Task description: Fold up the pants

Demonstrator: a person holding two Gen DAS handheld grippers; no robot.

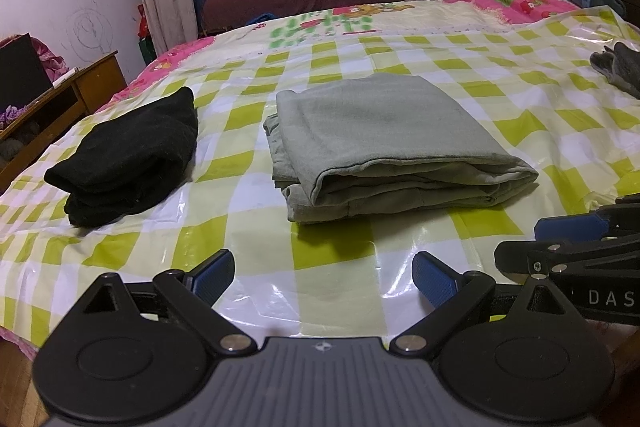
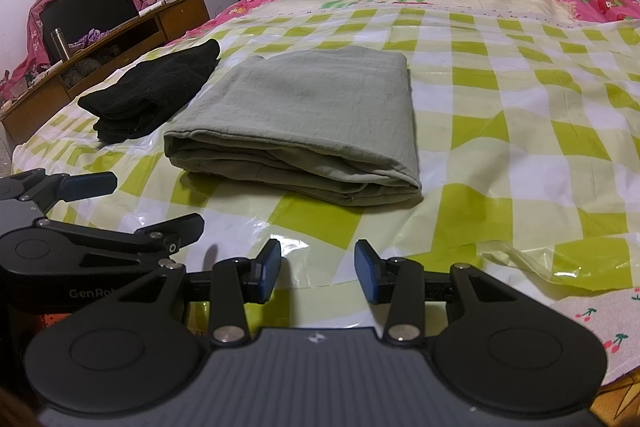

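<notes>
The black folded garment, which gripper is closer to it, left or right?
Left. The left gripper sits open at the near bed edge, closer to the black folded garment; the right gripper, also open, lies further along, past the green folded pants.

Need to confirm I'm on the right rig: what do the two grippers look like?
Both match: the left gripper and right gripper have matte black linkage arms on round black discs, silver pivot screws, a ribbed grey body with a small emblem, and blue textured pads on the fingers. White lettering marks their sides. No cables or sleeves show.
</notes>
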